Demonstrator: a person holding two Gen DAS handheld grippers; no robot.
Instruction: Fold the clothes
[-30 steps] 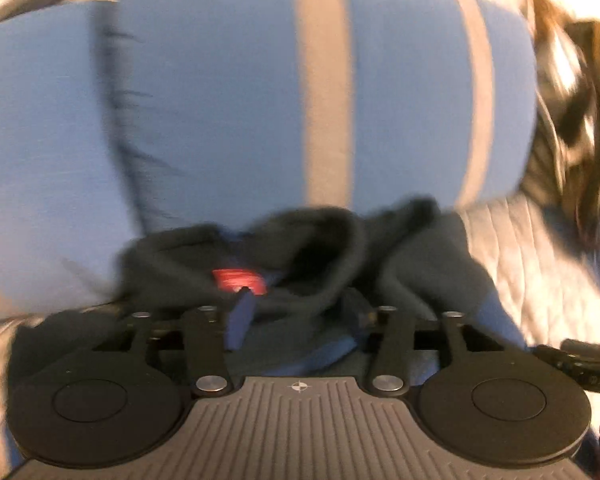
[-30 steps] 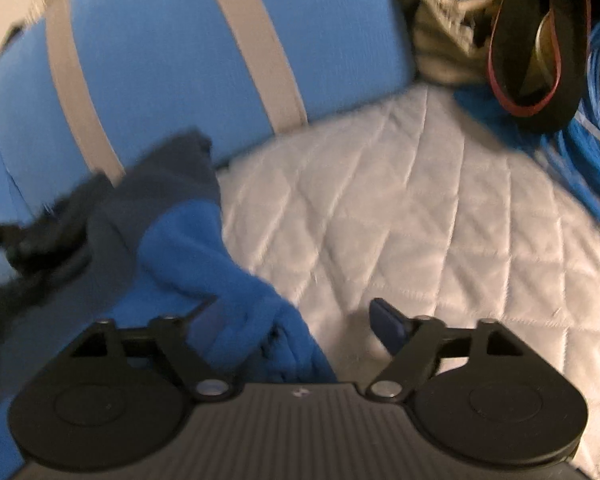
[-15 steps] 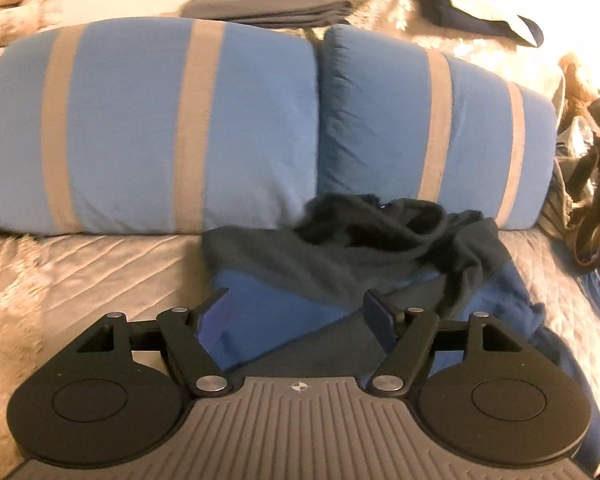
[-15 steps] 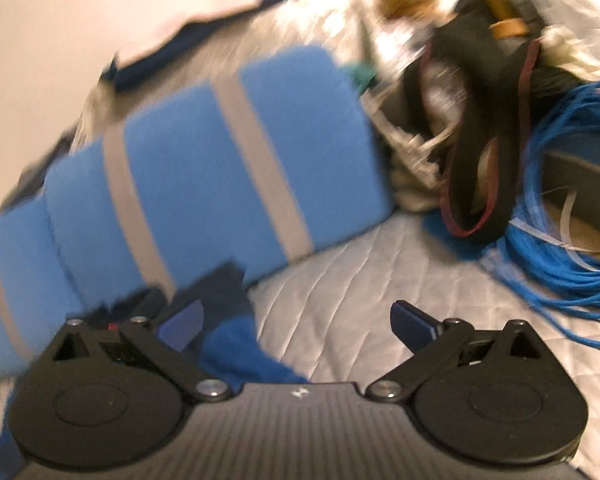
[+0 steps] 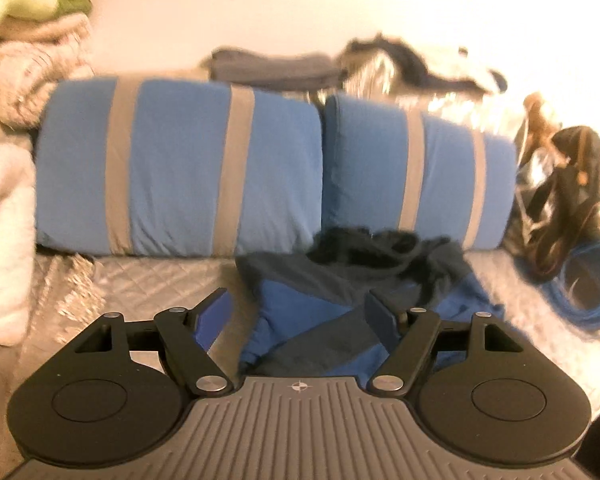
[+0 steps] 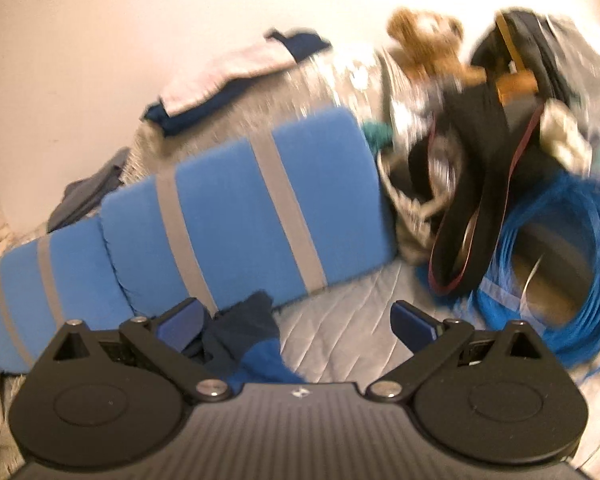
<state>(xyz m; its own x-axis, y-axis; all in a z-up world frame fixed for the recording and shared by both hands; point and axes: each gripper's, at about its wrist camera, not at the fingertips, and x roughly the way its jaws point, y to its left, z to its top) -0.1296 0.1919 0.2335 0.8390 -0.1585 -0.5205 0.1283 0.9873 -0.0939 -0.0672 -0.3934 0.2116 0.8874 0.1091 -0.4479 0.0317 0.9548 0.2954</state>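
While both claws hang clear of the bed, I read the scene from the two wrist views. My left gripper (image 5: 298,312) stands well open and grips nothing; its jaws widened a moment ago and have since about levelled off, and what shows between them is only cloth lying further off on the bed. My right gripper (image 6: 296,324) is spread as wide as it goes, likewise empty, having just been opening.

The garment (image 5: 340,300), a blue and dark grey top, lies crumpled on the quilted bedcover (image 5: 160,280), in the lower middle of the left view, its dark collar end bunched against the foot of the right-hand striped pillow (image 5: 416,168). Its long axis seems to run from that pillow down towards the bottom of the frame, though the heap is too rumpled for me to be sure.

From the left claw the garment sits straight ahead and below, centred between the jaws. In the right view only its edge (image 6: 256,344) shows, at lower left beside the left jaw, so it lies off to that claw's left. I judge the left hand better lined up; the right needs to swing left before taking a corner.
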